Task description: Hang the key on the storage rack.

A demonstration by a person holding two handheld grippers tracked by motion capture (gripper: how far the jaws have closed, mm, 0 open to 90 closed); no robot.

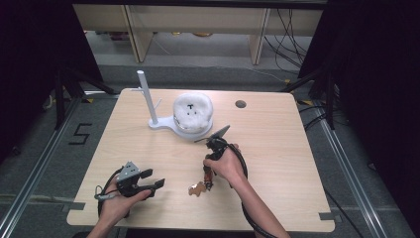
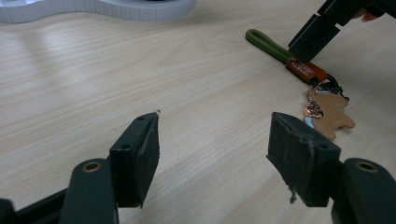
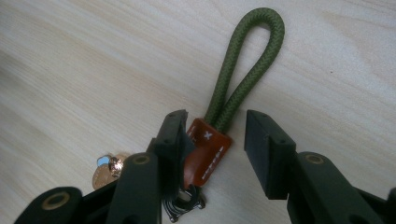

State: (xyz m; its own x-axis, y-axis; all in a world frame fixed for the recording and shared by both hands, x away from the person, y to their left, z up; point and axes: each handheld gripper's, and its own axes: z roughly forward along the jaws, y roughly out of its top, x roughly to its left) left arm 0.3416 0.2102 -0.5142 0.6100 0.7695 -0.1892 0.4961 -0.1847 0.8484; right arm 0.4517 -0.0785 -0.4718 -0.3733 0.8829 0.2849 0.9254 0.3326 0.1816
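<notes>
Even overhead light, dark surroundings (soft blur)

Pale wooden table (image 1: 277, 148), with a round cable hole (image 1: 240, 104) near its far edge. On the far half stands a white stand (image 1: 148, 104): an upright post with a small side peg on a flat base. Touching that base sits a fluffy white plush (image 1: 193, 114) with dark stitched marks. Beyond, pale shelving legs (image 1: 133, 34) and loose cables (image 1: 292, 39) on the floor.
</notes>
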